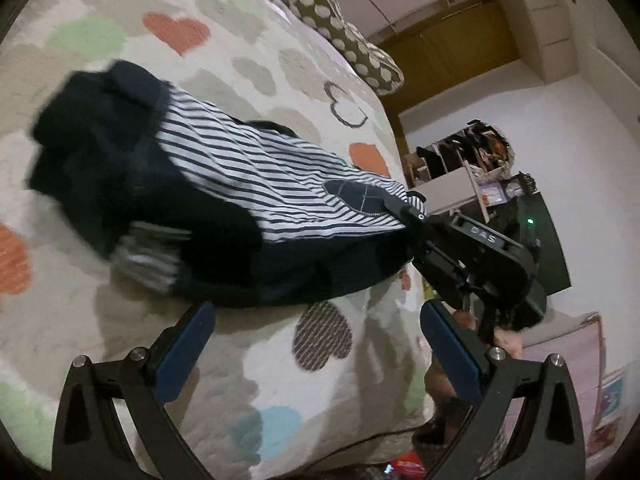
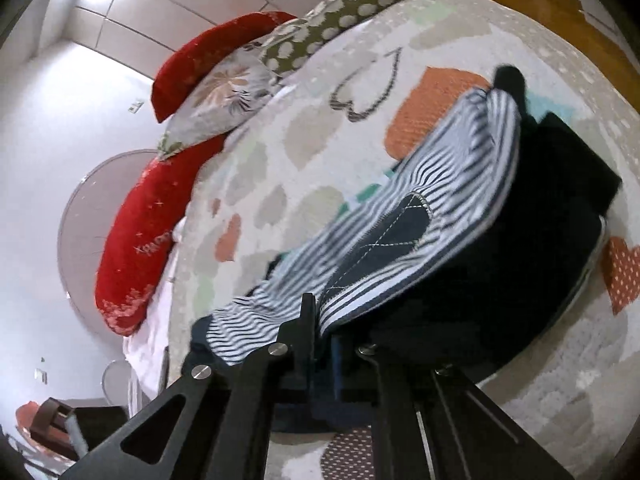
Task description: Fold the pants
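The pants (image 1: pixel 240 184) are navy with a navy-and-white striped panel and a dark heart patch. They lie partly folded on a bed cover printed with hearts (image 1: pixel 224 40). My left gripper (image 1: pixel 316 344) is open and empty, just in front of the pants' near edge. My right gripper (image 1: pixel 416 220) is shut on the end of the pants and holds that end a little above the bed. In the right wrist view its fingers (image 2: pixel 308 328) pinch the striped fabric (image 2: pixel 400 216).
A dotted olive pillow (image 1: pixel 344 40) lies at the bed's far edge; red cushions (image 2: pixel 136 236) and a floral pillow (image 2: pixel 224 92) lie at its head. The bed's edge (image 1: pixel 400 160) drops off toward a cluttered shelf (image 1: pixel 472 160) and a wooden door (image 1: pixel 452 44).
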`<state>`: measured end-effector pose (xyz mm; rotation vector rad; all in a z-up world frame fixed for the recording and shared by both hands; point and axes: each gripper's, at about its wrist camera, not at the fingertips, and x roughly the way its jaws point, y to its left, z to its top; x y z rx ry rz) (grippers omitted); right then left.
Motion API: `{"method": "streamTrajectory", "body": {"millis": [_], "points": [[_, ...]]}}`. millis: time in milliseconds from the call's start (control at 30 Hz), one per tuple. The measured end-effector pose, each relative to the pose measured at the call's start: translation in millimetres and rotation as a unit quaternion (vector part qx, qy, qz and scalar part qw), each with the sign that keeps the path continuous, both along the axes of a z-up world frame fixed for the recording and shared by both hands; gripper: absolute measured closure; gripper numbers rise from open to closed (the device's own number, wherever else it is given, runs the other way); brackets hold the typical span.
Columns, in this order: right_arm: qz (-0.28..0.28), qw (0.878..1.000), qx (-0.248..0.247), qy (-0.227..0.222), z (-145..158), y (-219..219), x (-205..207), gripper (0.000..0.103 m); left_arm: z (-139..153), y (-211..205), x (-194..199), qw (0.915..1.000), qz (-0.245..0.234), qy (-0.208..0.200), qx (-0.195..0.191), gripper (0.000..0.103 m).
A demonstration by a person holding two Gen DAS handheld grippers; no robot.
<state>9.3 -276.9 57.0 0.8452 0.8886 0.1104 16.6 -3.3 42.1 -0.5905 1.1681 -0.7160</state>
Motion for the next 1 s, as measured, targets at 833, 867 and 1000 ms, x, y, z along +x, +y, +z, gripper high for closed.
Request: {"method": "streamTrajectory", "body": {"millis": [833, 867, 1000], "points": [[0.017, 0.996, -0.091, 0.002, 27, 1, 119, 0.072, 3, 8, 199, 0.9925, 0.089, 0.011, 0.083, 0.028], [0.012, 0.994, -0.105, 0.008, 25, -1, 129, 0.062, 0, 12, 212, 0.9939, 0.083, 0.026, 0.067, 0.027], [-0.014, 0.992, -0.124, 0.002, 32, -26, 150, 0.046, -1, 38, 228, 0.9933, 0.104, 0.047, 0.018, 0.027]]}}
